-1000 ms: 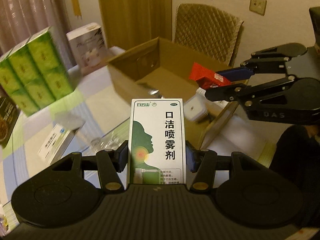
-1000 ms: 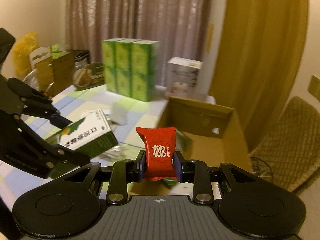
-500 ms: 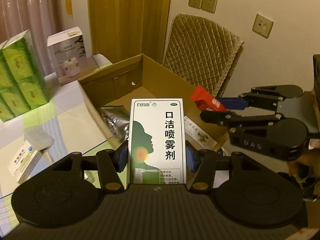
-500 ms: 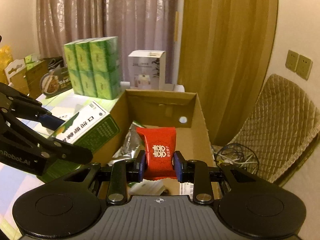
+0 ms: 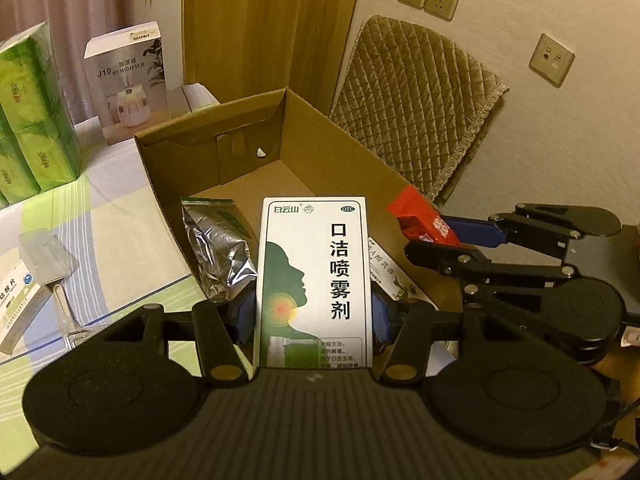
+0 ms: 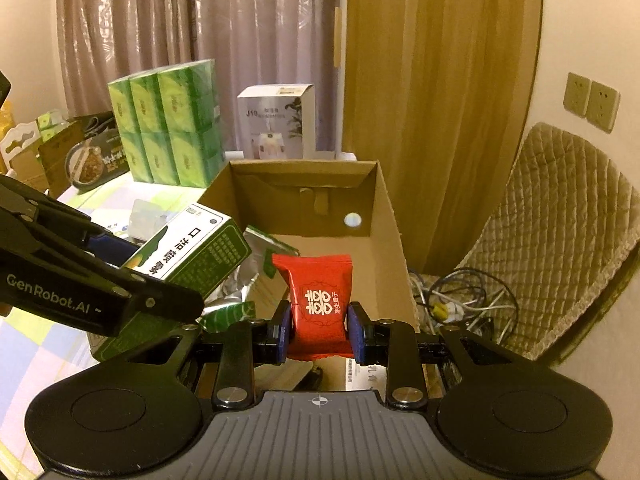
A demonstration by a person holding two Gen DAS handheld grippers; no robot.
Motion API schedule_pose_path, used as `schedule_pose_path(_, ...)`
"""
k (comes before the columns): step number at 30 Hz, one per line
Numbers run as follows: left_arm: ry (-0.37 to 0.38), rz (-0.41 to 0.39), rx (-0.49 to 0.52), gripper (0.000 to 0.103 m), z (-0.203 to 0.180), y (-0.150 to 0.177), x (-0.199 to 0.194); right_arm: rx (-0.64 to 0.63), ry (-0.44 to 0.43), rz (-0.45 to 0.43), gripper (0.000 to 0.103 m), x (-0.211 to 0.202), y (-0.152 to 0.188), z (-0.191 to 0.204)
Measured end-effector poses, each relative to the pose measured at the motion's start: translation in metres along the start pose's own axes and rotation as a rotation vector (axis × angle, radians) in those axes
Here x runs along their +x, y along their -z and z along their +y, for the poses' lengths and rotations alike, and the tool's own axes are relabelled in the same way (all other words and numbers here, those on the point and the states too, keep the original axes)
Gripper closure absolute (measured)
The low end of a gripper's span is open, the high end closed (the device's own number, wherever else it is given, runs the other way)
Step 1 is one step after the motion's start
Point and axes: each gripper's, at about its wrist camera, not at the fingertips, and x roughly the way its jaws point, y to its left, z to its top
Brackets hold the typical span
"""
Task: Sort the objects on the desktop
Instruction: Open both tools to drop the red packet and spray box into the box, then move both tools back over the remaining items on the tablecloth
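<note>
- The open cardboard box (image 6: 384,216) sits on the table with its brown walls up; a crinkled silver pouch (image 5: 218,240) lies inside, toward its 9 o'clock wall.
- The spray box (image 5: 314,280), white and dark green with a head in profile and black Chinese lettering, stands upright over the carton's near edge, at 6 o'clock of its floor.
- The left gripper (image 5: 314,316) pinches that spray box, blue pads flat against both sides, tilted downward.
- The red candy packet (image 6: 320,300), with a white double-happiness mark, hangs over the carton's near end, at 3 o'clock of the spray box.
- The right gripper (image 6: 318,326) squeezes the packet's waist, angled down.
</note>
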Motion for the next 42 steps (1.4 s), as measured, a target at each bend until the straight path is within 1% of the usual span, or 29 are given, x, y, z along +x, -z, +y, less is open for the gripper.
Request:
schedule_pose_path(6,0.001,-0.004,-0.035,0.053,0.001,-0.003,0.006,0.002,0.003,0.006,0.076,0.002,0.002,0.000)
schedule_pose_path(14,0.000,-0.023,-0.051,0.052,0.009,-0.001,-0.002,0.000,0.005,0.008,0.076,0.002,0.004,0.002)
schedule_pose_path(16,-0.003,-0.028,-0.059,0.050,0.013,0.002,-0.006,0.000,0.003,0.009,0.076,0.002,0.004,0.002)
schedule_pose_path(17,-0.007,-0.032,-0.064,0.046,0.016,0.003,-0.009,0.000,0.002,0.011,0.076,0.003,0.004,0.003)
schedule_pose_path(21,-0.022,-0.032,-0.057,0.045,0.021,0.009,-0.015,0.000,-0.004,0.013,0.076,0.005,0.006,0.007)
schedule_pose_path(23,-0.028,-0.032,-0.047,0.045,0.021,0.012,-0.016,0.008,-0.001,-0.005,0.076,0.003,0.005,0.008)
schedule_pose_path(27,-0.028,-0.033,-0.044,0.045,0.021,0.016,-0.018,0.049,0.001,-0.031,0.068,0.000,0.001,0.002)
schedule_pose_path(31,-0.028,-0.038,-0.051,0.045,0.024,0.021,-0.021,0.048,0.007,-0.031,0.065,-0.005,0.002,0.000)
schedule_pose_path(36,-0.042,-0.054,-0.052,0.042,0.029,0.031,-0.030,0.077,0.010,-0.032,0.058,-0.015,0.013,-0.001)
schedule_pose_path(40,-0.058,-0.064,-0.055,0.041,0.034,0.044,-0.040,0.087,-0.004,-0.024,0.054,-0.024,0.025,0.009)
schedule_pose_path(42,-0.070,-0.072,-0.058,0.039,0.037,0.051,-0.047,0.093,-0.016,-0.023,0.051,-0.028,0.030,0.015)
